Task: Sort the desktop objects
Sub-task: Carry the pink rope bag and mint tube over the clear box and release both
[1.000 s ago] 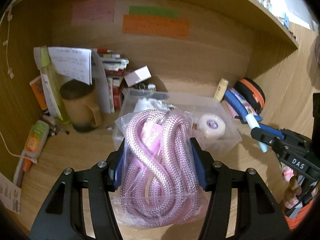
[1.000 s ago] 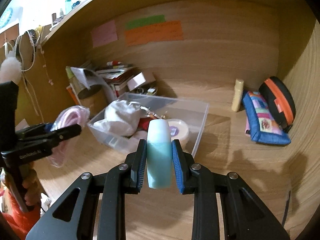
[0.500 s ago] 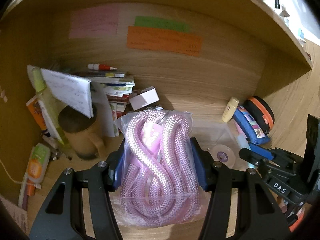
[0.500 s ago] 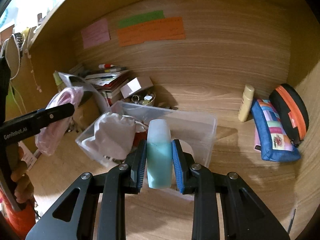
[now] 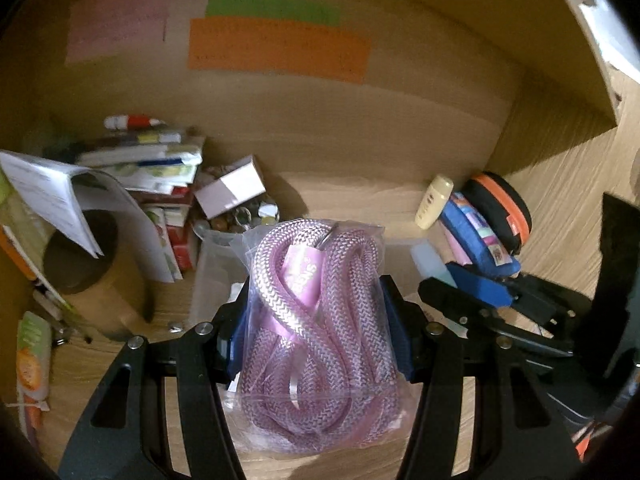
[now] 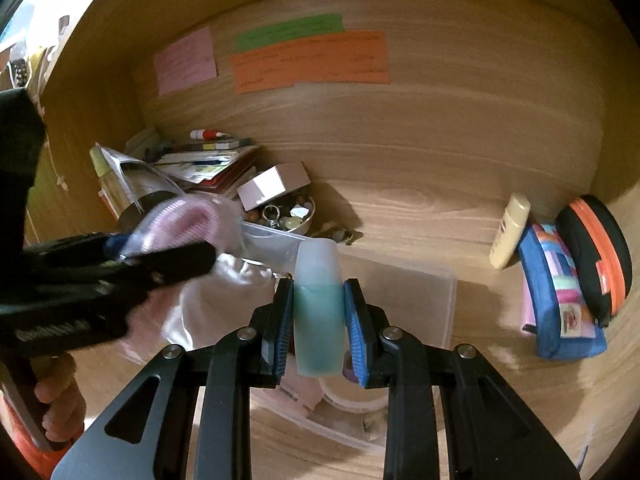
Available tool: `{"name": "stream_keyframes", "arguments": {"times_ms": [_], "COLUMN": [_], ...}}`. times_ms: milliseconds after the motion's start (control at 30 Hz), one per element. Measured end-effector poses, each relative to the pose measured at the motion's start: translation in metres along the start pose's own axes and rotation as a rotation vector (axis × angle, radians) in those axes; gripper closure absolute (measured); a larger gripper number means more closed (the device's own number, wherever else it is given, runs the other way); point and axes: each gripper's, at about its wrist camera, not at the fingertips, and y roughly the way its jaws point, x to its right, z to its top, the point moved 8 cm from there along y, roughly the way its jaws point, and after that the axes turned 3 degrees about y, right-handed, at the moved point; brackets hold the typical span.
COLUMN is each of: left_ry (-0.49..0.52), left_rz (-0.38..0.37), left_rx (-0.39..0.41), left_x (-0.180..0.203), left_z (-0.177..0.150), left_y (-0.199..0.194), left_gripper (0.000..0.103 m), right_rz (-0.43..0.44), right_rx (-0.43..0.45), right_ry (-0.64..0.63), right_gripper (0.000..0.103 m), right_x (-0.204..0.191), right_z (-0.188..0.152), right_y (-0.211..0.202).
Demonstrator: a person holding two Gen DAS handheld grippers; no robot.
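Note:
My left gripper [image 5: 316, 320] is shut on a clear bag of pink braided rope [image 5: 320, 320] and holds it over the left part of the clear plastic bin [image 5: 212, 276]. My right gripper [image 6: 318, 320] is shut on a small teal bottle [image 6: 318, 308] with a frosted cap, held over the same bin [image 6: 444, 304]. The bin holds a white cloth bundle [image 6: 224, 292] and a tape roll [image 6: 352, 396]. The left gripper with the rope bag [image 6: 176, 224] shows at the left of the right wrist view. The right gripper [image 5: 472, 292] shows at the right of the left wrist view.
A stack of books and papers [image 5: 152, 168], a brown mug [image 5: 92, 280], a white box [image 5: 232, 192] and a bowl of beads [image 6: 284, 214] stand at the back left. A cream tube [image 6: 510, 230], a blue pouch [image 6: 560, 300] and a black-orange case [image 6: 596, 256] lie at the right.
Both grippers have moved forward and in over the bin with their loads. The left gripper has come closer to the right one.

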Motion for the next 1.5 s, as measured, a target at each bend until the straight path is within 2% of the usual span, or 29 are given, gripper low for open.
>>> {"name": "stream_keyframes", "arguments": {"times_ms": [167, 267, 367, 500, 700, 733, 800, 867, 967, 1100, 1267, 1367, 1500], "left_ry": [-0.002, 0.007, 0.039, 0.007, -0.067, -0.070, -0.069, -0.064, -0.047, -0.028, -0.024, -0.033, -0.020], "left_rz": [0.013, 0.041, 0.103, 0.068, -0.020, -0.025, -0.024, -0.026, -0.024, -0.012, 0.022, 0.030, 0.059], "left_rx": [-0.035, -0.056, -0.081, -0.126, -0.109, -0.102, -0.091, -0.086, -0.064, -0.032, -0.004, -0.002, -0.027], "left_x": [-0.006, -0.010, -0.015, -0.023, -0.031, -0.031, -0.029, -0.026, -0.020, -0.014, -0.014, -0.017, -0.016], "left_z": [-0.003, -0.008, -0.014, -0.019, -0.015, -0.014, -0.012, -0.010, -0.008, -0.004, -0.005, -0.012, -0.024], "left_y": [0.020, 0.034, 0.050, 0.061, 0.049, 0.046, 0.044, 0.039, 0.028, 0.013, -0.004, -0.016, -0.019], "left_gripper": [0.046, 0.046, 0.045, 0.045, 0.045, 0.045, 0.043, 0.038, 0.033, 0.029, 0.010, 0.008, 0.005], "right_rz": [-0.009, -0.005, -0.001, -0.004, -0.013, -0.009, -0.001, -0.019, -0.041, -0.047, -0.068, -0.094, -0.109], "right_rx": [-0.011, -0.033, -0.047, -0.069, -0.111, -0.118, -0.127, -0.102, -0.062, -0.039, -0.038, -0.033, -0.029], "right_ry": [-0.021, -0.015, -0.006, 0.001, -0.001, -0.007, -0.018, -0.035, -0.063, -0.065, -0.067, -0.070, -0.057], "right_gripper": [0.080, 0.080, 0.080, 0.080, 0.079, 0.077, 0.059, 0.053, 0.050, 0.034, 0.029, 0.021, 0.020], "right_x": [-0.003, -0.003, -0.002, 0.002, 0.001, -0.001, -0.004, -0.006, -0.010, -0.011, -0.010, -0.007, -0.002], "right_z": [0.002, -0.001, -0.006, -0.011, -0.017, -0.018, -0.020, -0.018, -0.012, -0.009, -0.014, -0.018, -0.024], "right_y": [0.012, 0.024, 0.033, 0.044, 0.058, 0.059, 0.057, 0.051, 0.038, 0.024, 0.012, 0.003, -0.011]}}
